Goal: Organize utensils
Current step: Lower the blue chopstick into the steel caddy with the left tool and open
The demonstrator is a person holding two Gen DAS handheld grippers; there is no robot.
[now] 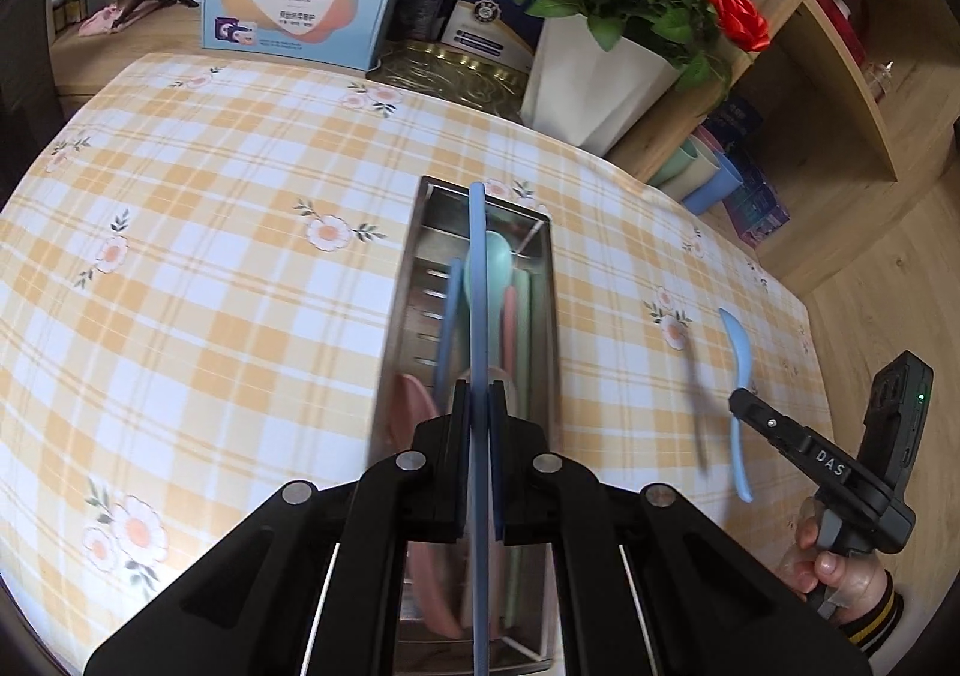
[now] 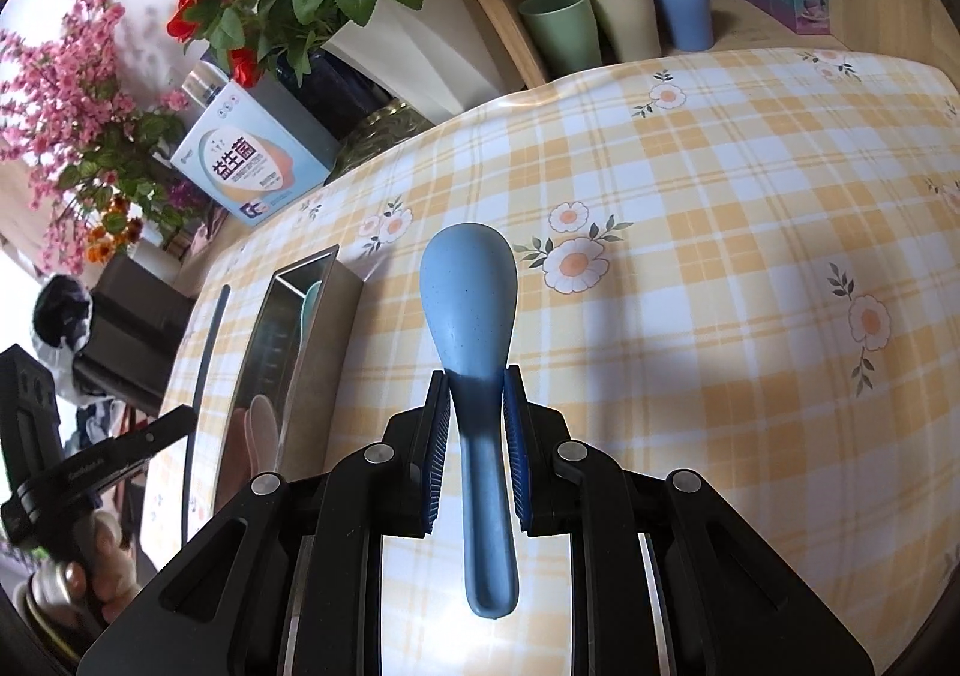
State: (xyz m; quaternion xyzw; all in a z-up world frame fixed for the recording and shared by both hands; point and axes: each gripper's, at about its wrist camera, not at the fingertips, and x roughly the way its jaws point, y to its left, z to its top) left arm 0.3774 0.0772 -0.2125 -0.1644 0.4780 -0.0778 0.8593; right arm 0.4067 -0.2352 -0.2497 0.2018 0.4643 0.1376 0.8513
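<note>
In my left gripper (image 1: 478, 400) I held a long, thin blue plastic chopstick-like stick (image 1: 477, 316), the pads pressed flat against its sides so that no gap showed, gripped at about mid-length with the far part reaching out over the tray. It looked light and stiff, and being so narrow and smooth I judged it apt to swivel or slip in the pads, so a hold near the middle seemed the safest place. My right gripper (image 2: 476, 406) sat around the neck of a matte blue plastic spoon (image 2: 471, 310), just below the bowl; the pads stood close on both sides, but I could not tell whether they were truly pinching it or only bracketing it, nor whether the spoon rested on the yellow-checked floral tablecloth (image 2: 720, 256) or was lifted off it. The spoon too looked light and rigid, not fragile, and the neck gave a narrow, flat-sided place to clamp. Just beyond my left fingers lay the rectangular stainless-steel utensil tray (image 1: 543, 280), already holding a teal spoon (image 1: 489, 268), pink pieces and another blue stick. Farther off, a white flowerpot with red roses (image 1: 594, 88) stood at the table's far edge.
</note>
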